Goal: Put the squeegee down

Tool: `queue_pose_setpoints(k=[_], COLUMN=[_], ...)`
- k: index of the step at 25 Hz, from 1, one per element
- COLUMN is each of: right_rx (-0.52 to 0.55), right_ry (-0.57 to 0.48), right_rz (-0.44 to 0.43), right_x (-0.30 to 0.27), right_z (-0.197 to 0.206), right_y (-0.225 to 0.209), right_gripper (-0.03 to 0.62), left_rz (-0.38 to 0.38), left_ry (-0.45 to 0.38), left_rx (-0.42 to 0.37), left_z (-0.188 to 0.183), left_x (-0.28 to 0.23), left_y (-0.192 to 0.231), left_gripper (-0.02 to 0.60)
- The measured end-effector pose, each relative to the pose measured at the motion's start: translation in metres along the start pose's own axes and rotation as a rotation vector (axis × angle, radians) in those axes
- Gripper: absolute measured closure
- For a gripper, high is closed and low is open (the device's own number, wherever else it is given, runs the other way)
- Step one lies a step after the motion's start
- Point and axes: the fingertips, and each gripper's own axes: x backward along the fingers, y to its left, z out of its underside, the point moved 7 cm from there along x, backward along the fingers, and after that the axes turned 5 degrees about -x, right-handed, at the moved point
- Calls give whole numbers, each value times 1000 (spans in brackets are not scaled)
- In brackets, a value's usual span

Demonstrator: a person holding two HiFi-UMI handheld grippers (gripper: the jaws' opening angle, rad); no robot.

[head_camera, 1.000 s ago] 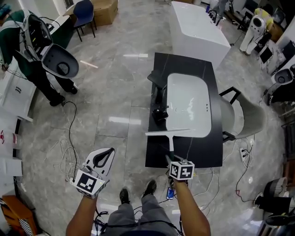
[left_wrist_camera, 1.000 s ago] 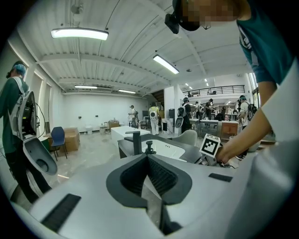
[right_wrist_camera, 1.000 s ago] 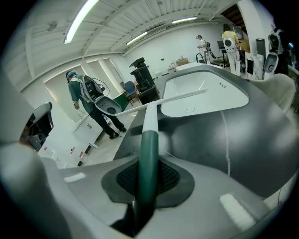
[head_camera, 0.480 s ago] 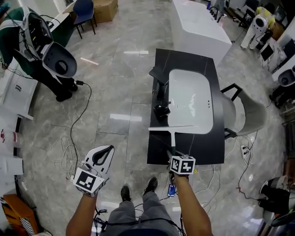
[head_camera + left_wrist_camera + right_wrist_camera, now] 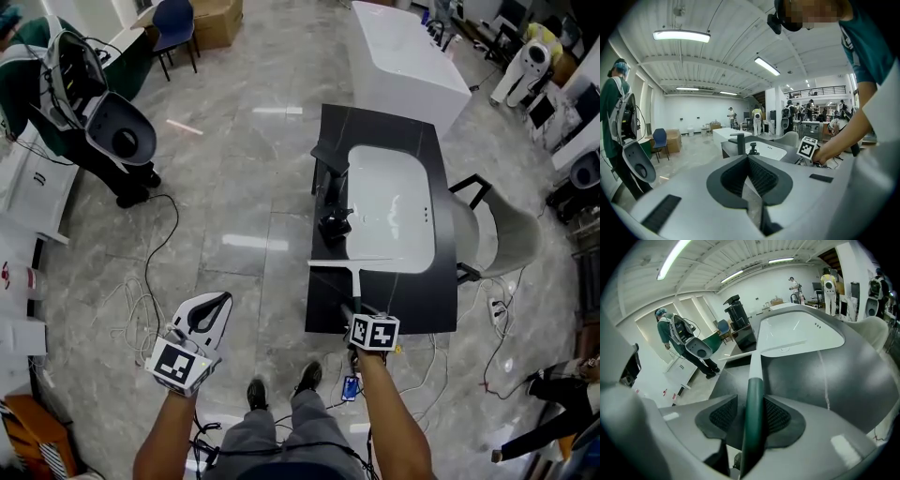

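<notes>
Resting at the near edge of the counter (image 5: 417, 295), squeegee (image 5: 349, 273) handle loose between right gripper (image 5: 347, 308) jaws just opened; left gripper (image 5: 223, 300) closed, empty.

Squeegee (image 5: 352, 270) on counter (image 5: 412, 300), before sink (image 5: 389, 202); faucet (image 5: 328, 171) left of sink; chair (image 5: 506, 239) right.

Head view steeply down from overhead, both gripper views low, sharing the counter (image 5: 424, 302).
</notes>
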Motion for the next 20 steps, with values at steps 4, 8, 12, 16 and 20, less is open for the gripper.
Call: queue_pose_setpoints(k=[4,8,12,16,20], right_rx=[25,44,60,61,55], right_ry=[-17,-48,-83,-134,-225], right_rz=[21,43,53,64,36], right_x=[4,15,31,63,104], right_z=[-4,-4,0,-21,-43], right_y=[2,15,38,45,61], right_gripper=[384,384,384,384,385], left_rz=[-8,-16,-15,-20,0], left_ry=[0,-17,-43,-67,-119], left_rx=[0,-6,-13,-30,-47], left_z=[-4,-8,-4,-29,-53], left_x=[9,32,63,71,84], left_y=[7,19,32,38,40], left_gripper=[580,580,580,580,580])
